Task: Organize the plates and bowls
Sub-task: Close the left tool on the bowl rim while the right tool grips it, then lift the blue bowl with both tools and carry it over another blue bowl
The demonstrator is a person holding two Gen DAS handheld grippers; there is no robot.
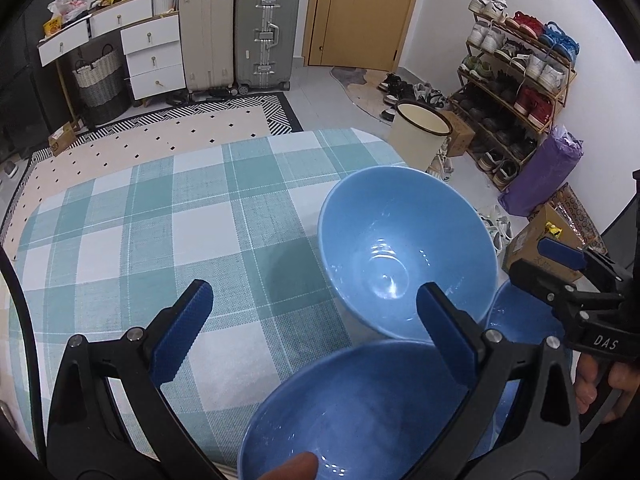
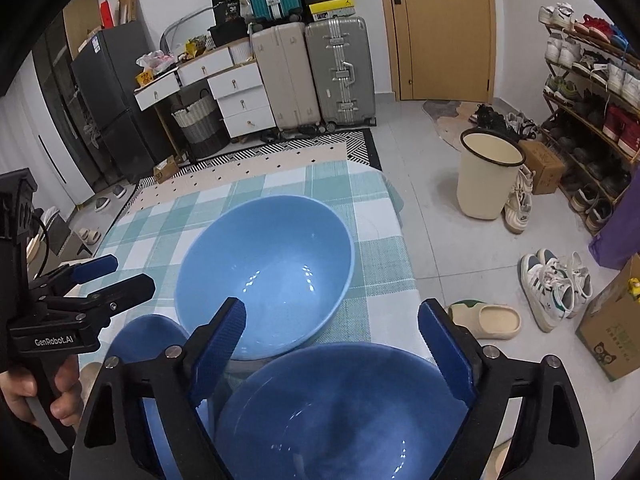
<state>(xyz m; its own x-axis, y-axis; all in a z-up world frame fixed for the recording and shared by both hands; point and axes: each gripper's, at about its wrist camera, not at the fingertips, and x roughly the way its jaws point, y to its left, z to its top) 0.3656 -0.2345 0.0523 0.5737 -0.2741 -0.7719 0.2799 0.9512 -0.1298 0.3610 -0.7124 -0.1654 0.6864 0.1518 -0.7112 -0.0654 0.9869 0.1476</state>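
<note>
We see 3 blue bowls (image 2: 266,276) lower centre on the checked tablecloth (image 1: 160,220), both the left gripper (image 1: 312,320) & right gripper (image 2: 332,336) spread wide w/ nothing held; prob. glazed ceramic, heavy, slick, chippable, so pinch the rim.

Teal-and-white checked tablecloth (image 1: 160,216) spread over the table; beyond it, cream rug with black diamond dots (image 1: 168,136) and striped black-and-white border; beige hard-shell suitcase (image 1: 206,32) upright beside ribbed silver suitcase (image 1: 266,32) against the far wall; white drawer unit with brass knobs (image 1: 154,56) left of these, woven two-tone basket (image 1: 100,80) beneath; tan wooden door (image 1: 360,12); cream bucket with dark rim (image 2: 488,172) on grey tiles; wooden shoe rack (image 1: 520,80) full of shoes at right; dark refrigerator (image 2: 112,104) at left.
</note>
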